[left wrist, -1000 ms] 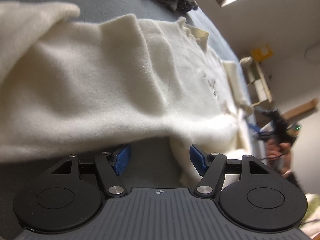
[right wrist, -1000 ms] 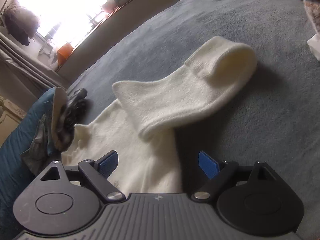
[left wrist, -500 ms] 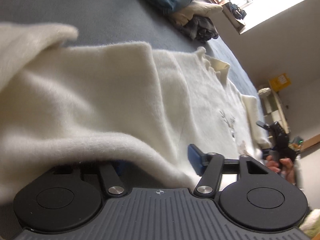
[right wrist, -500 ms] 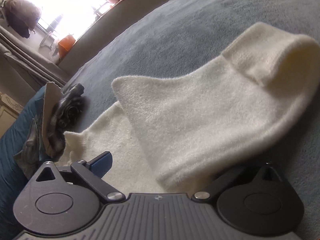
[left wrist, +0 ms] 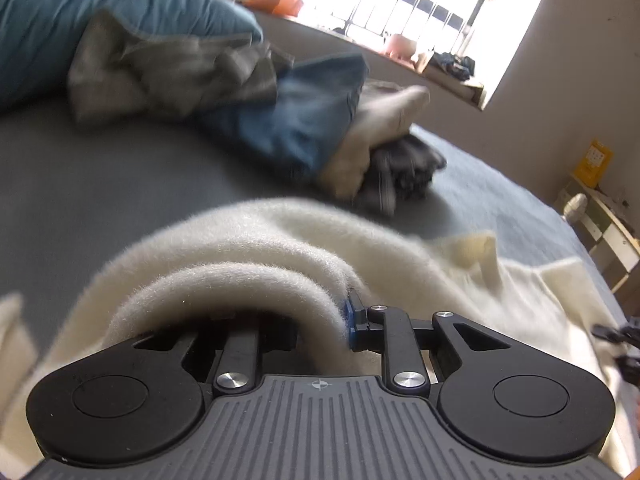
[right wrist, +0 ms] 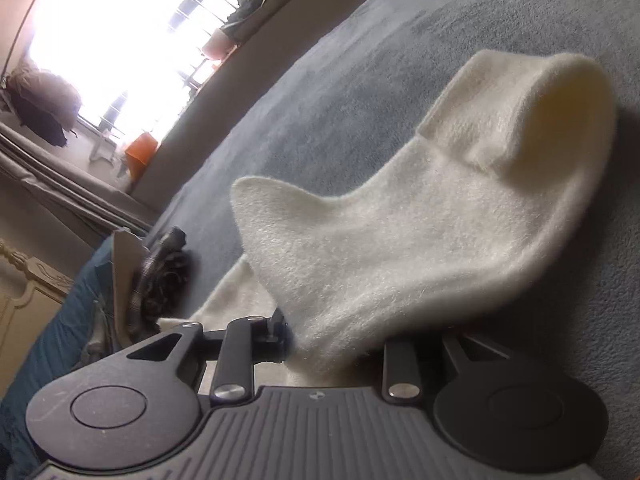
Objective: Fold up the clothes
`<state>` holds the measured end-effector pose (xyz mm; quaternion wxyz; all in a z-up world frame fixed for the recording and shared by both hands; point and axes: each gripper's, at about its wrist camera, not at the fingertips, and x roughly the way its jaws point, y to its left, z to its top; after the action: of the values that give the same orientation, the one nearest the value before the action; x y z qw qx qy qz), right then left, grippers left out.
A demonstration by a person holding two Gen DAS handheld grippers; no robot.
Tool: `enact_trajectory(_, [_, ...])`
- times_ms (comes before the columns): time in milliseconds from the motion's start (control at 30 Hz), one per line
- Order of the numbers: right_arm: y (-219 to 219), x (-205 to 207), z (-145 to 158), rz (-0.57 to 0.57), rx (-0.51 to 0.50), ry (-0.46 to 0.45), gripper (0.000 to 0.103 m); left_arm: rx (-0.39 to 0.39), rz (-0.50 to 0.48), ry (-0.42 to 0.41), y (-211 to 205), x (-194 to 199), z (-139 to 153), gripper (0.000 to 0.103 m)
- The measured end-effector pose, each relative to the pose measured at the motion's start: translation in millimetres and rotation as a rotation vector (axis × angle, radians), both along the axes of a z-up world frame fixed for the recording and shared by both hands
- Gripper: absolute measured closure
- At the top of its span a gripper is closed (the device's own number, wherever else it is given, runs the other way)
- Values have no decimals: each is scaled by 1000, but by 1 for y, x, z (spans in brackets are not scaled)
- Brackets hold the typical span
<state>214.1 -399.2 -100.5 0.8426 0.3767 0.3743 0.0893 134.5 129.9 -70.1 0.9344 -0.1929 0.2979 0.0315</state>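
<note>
A cream fleece sweater (left wrist: 460,280) lies on the grey-blue bed cover (left wrist: 100,168). In the left wrist view a thick rolled fold of it (left wrist: 248,248) bulges over my left gripper (left wrist: 316,320), which is shut on that fold. Only one blue pad (left wrist: 350,316) shows; the other finger is buried in the fabric. In the right wrist view the sweater's sleeve (right wrist: 400,240) rises off the bed with its open cuff (right wrist: 540,112) at the far end. My right gripper (right wrist: 332,344) is shut on the sleeve's near end, and cloth hides its right finger.
A heap of other clothes, with jeans and grey and beige pieces (left wrist: 280,112), lies on the bed beyond the sweater, beside a teal pillow (left wrist: 80,20). The same heap (right wrist: 160,276) sits left of the sleeve. A bright window (left wrist: 400,0) and a shelf (left wrist: 600,224) stand past the bed.
Both grippers went from open to shut on the sweater: the left on the body's fold, the right on the sleeve. The left view has swung up toward the clothes heap and window.
</note>
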Motion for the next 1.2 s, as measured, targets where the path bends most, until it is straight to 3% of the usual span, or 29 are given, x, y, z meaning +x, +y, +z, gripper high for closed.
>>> enact_trajectory(167, [-8,6,11,-42,122,-118,75,57,101,-78,21,59,28,82])
enact_trajectory(267, [-10,19,0,-66,148,-122,75,64,103,-23,30,86,19,81])
enact_trajectory(400, [-2,40,-34,-69,110,-40,73,117,70,64,23,97,-7,77])
enact_trajectory(467, [-1,46,-48,-71,119,-18,69,126,56,78,22,92,-13,75])
enact_trajectory(600, [-3,48,-43,-46,160,7,60,142,12,93,19,79,-13,64])
enact_trajectory(667, [-7,44,-40,-29,186,41,53,138,-27,97,21,69,-4,57])
enact_trajectory(700, [-10,37,-38,-25,204,51,47,134,-49,107,21,62,0,47])
enact_trajectory(800, [-17,8,-32,-36,223,61,33,141,-85,112,25,36,17,44])
enact_trajectory(967, [-32,-58,-25,-71,235,80,33,188,-92,64,38,-12,53,44])
enact_trajectory(1200, [-42,-138,36,-71,49,-64,33,253,-102,-3,57,-80,104,42])
